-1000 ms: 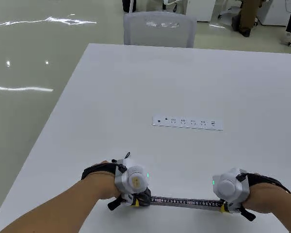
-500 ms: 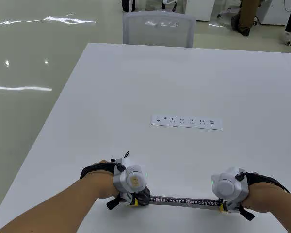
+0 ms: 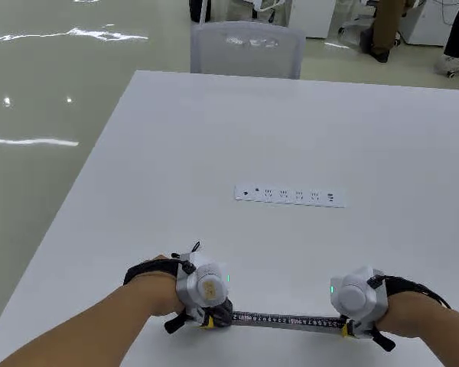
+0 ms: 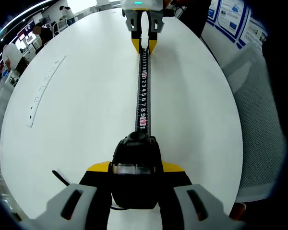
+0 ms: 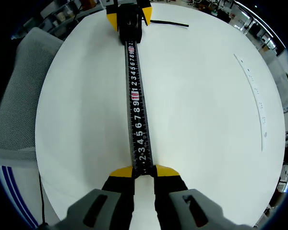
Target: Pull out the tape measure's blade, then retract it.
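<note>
The black tape measure case (image 4: 136, 163) sits between the yellow-tipped jaws of my left gripper (image 4: 136, 168), which is shut on it. Its numbered blade (image 4: 143, 91) runs straight across the white table (image 3: 214, 138) to my right gripper (image 5: 144, 170), shut on the blade's end. In the head view the left gripper (image 3: 212, 318) and the case (image 3: 219, 314) are at the table's near edge, with the blade (image 3: 287, 320) stretched to the right gripper (image 3: 346, 328). The right gripper view shows the blade (image 5: 136, 105) leading up to the case (image 5: 129, 19).
A white power strip (image 3: 289, 196) lies flat near the table's middle. A grey mesh chair (image 3: 247, 48) stands at the far edge. A black strap (image 5: 169, 23) lies beside the case. A second chair (image 4: 261, 120) is close to the near edge.
Both grippers hold as before with the blade stretched between them. The head camera has tilted slightly, shifting the whole picture.
</note>
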The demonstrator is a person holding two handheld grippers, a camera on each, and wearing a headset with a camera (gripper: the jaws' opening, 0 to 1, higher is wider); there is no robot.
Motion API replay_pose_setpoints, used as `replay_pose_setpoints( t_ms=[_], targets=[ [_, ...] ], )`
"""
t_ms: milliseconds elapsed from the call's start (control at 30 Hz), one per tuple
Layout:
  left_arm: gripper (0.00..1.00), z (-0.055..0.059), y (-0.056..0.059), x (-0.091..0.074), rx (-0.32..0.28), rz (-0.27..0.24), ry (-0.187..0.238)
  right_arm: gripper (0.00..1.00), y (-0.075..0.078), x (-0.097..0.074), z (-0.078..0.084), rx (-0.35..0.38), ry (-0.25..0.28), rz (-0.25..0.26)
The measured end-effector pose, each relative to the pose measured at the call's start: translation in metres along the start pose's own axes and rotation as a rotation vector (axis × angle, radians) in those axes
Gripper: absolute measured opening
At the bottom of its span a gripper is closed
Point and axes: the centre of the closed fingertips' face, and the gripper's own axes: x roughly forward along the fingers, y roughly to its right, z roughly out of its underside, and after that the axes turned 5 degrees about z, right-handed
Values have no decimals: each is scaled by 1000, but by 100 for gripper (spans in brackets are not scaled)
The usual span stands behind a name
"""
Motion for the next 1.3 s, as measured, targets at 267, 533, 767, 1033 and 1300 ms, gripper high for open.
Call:
replay_pose_setpoints(
  t_ms=[267,533,767,1033,1300],
  targets=[
    [32,2,-1,2,0,-7,4,14,-1,-1,-2,-18,-3,-12],
    [33,0,1,1,2,-14,8,15,-1,0,-1,-28,2,-13],
    [34,-1,1,0,20,-20,9,15,-2,0,-4,1,86,-6],
    [34,0,1,2,22,-16,13,16,3,2,2,-4,83,21],
    [55,-6,-9,-8,-73,-52,68,21,0,-2,0,18,97,40]
  ],
)
